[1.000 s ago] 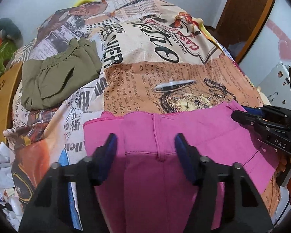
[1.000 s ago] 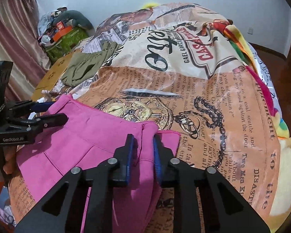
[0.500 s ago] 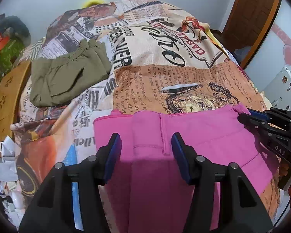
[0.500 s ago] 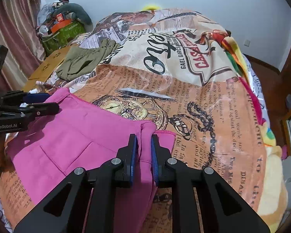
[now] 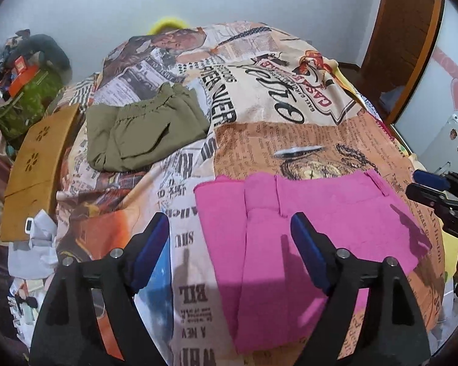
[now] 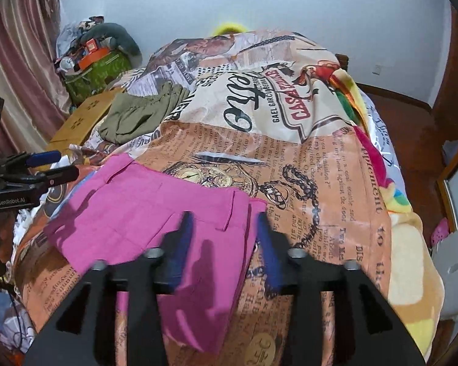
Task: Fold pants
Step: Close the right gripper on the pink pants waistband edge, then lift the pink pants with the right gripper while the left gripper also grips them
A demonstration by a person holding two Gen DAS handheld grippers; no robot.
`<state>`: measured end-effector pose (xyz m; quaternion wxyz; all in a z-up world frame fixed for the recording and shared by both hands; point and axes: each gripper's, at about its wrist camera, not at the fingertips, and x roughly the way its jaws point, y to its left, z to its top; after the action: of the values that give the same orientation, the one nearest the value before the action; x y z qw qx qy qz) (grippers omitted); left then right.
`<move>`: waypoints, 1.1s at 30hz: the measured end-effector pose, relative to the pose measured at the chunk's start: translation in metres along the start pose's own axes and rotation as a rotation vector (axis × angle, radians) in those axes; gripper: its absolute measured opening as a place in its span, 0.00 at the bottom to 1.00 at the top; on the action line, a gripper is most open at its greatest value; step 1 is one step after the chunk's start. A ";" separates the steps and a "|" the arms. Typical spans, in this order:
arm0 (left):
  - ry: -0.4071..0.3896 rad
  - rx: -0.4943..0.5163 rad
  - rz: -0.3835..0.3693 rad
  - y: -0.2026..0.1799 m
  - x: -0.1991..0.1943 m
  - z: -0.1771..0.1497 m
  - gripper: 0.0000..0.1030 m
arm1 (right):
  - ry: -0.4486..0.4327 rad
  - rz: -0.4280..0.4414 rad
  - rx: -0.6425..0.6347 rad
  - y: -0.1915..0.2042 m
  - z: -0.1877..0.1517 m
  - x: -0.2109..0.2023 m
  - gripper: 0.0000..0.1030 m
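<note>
Pink pants lie folded flat on the printed bedspread, waistband toward the far side. My left gripper hovers above their left edge, its jaws opening wide with no cloth pinched between them. In the right wrist view the same pink pants lie below my right gripper, whose jaws are opening above the right waistband corner; the blue pads stand apart from the fabric. Each gripper also shows at the edge of the other's view: the right gripper and the left gripper.
Folded olive-green pants lie at the far left of the bed. A wooden board and a heap of bags stand to the left. A wooden door is at the far right. A curtain hangs left.
Both grippers have let go of the pink pants and risen away from them. The left jaws spread wider; the right jaws went from shut on the waistband to apart.
</note>
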<state>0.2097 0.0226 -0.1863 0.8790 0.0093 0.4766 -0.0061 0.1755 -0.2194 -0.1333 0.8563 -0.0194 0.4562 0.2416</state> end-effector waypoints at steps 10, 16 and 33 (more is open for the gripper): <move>0.166 -0.053 -0.114 0.001 0.033 -0.022 0.85 | 0.095 0.042 0.098 -0.009 -0.026 0.022 0.60; 0.202 -0.095 -0.181 0.007 0.045 -0.025 0.85 | 0.135 0.119 0.151 -0.020 -0.032 0.035 0.60; 0.181 -0.110 -0.298 -0.001 0.049 -0.016 0.37 | 0.135 0.178 0.187 -0.026 -0.025 0.052 0.29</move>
<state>0.2227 0.0218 -0.2366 0.8212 -0.1090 0.5494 -0.1094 0.1917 -0.2287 -0.1935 0.7967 0.0847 0.5333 0.2714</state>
